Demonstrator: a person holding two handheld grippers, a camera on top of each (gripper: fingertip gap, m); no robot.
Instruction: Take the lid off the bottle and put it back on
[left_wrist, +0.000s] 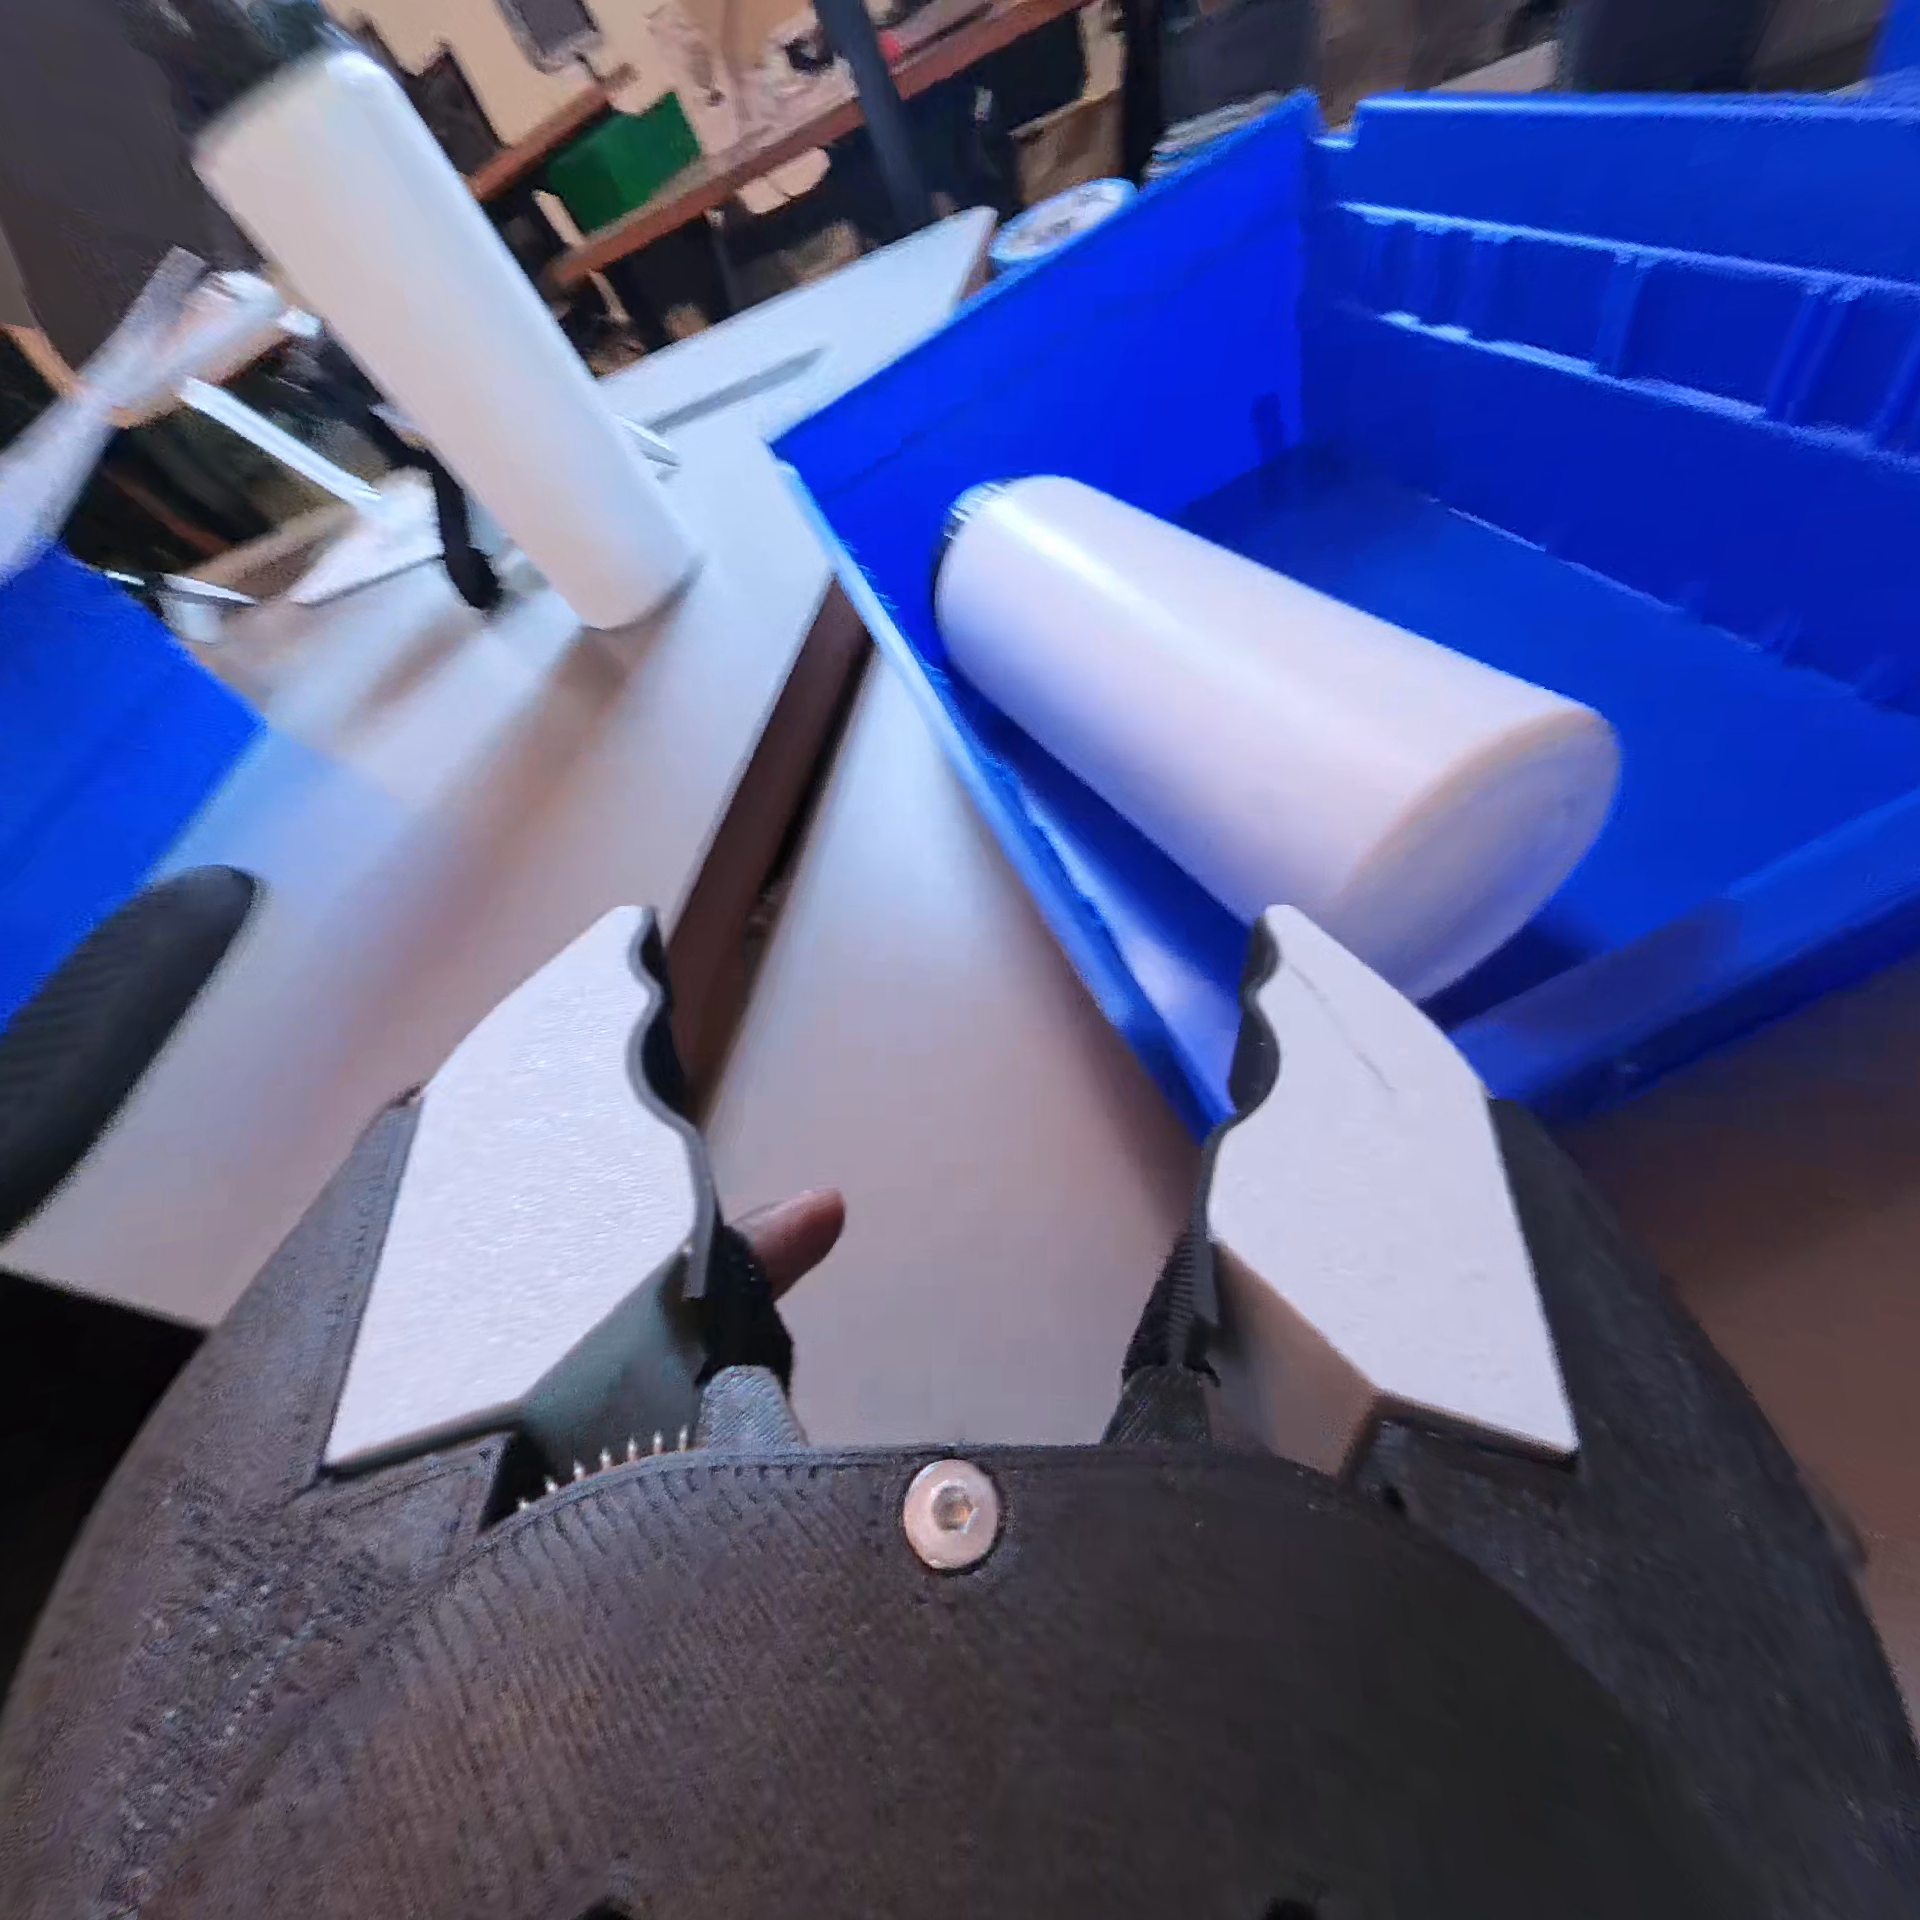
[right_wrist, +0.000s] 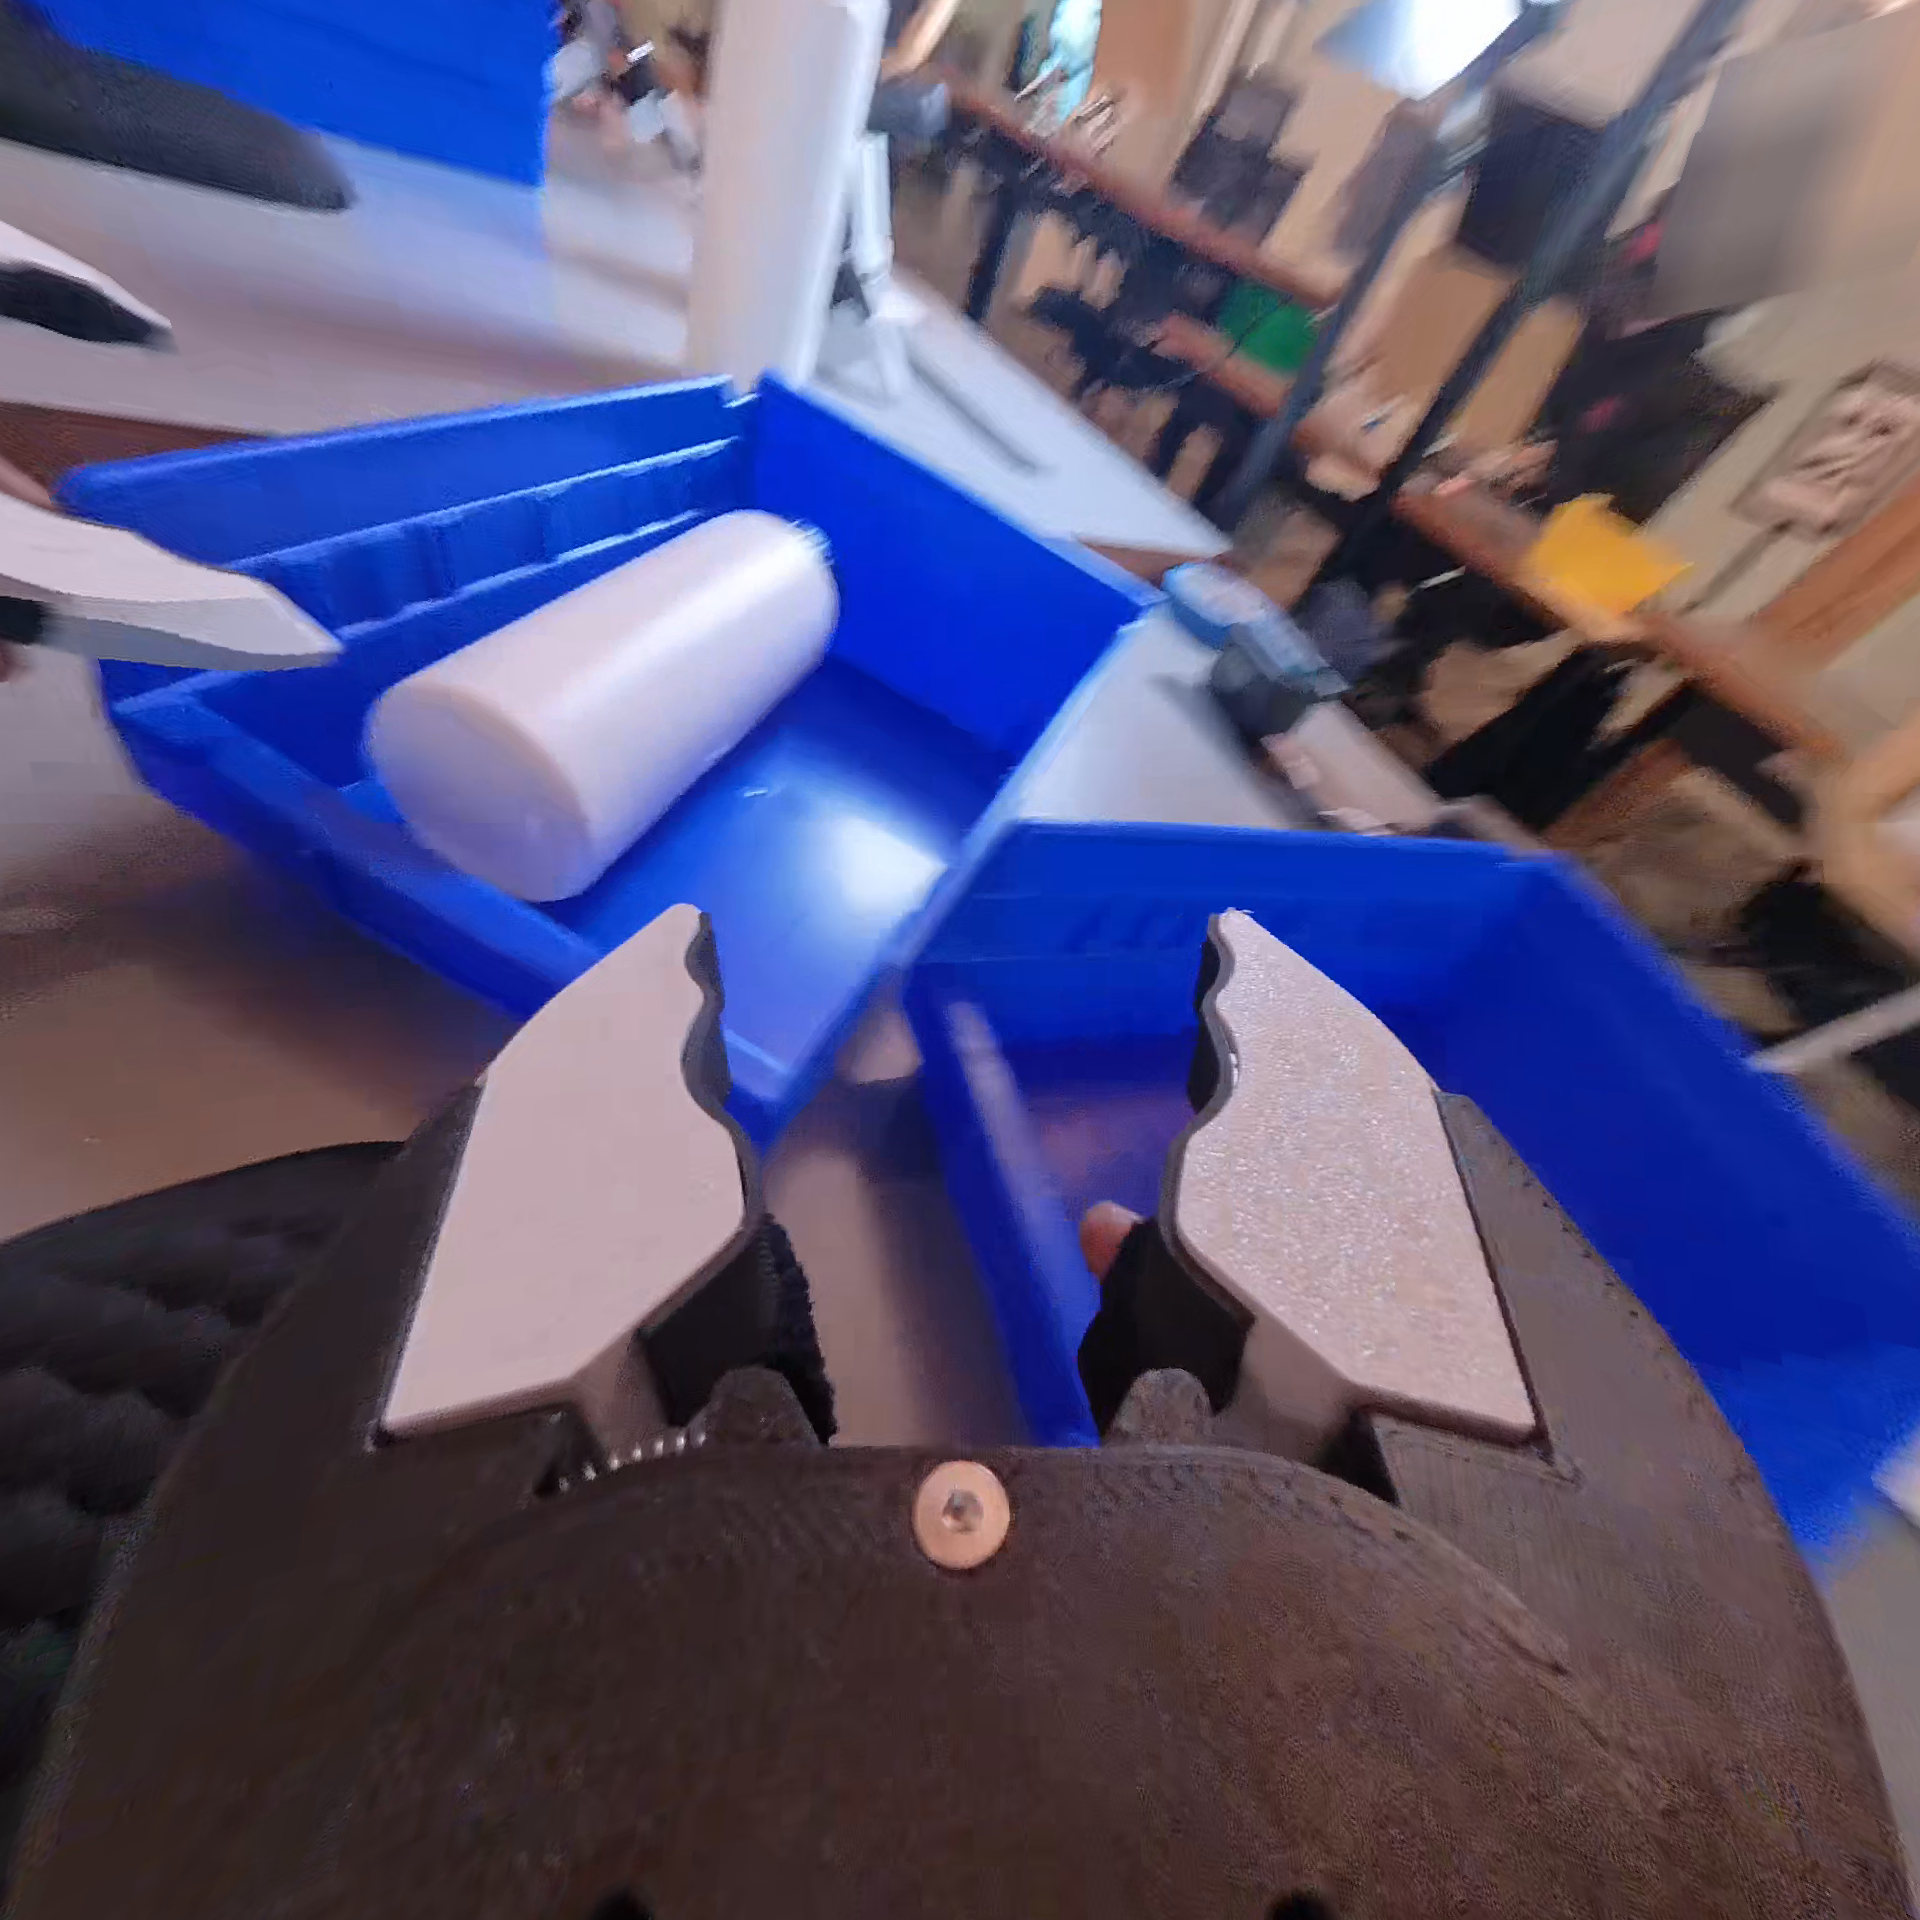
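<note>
Grey counter (left_wrist: 935, 935) carries a blue bin (right_wrist: 935, 582) with a white bottle (right_wrist: 603, 707) lying inside; left gripper (left_wrist: 951, 1029) and right gripper (right_wrist: 956, 1029) both gape, empty.

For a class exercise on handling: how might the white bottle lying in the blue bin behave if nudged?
The white bottle lies on its side and is round, so it would probably roll. Its smooth surface looks slippery. The blue bin wall should stop it.

Bottle (right_wrist: 613, 696) lid end blurred
</note>
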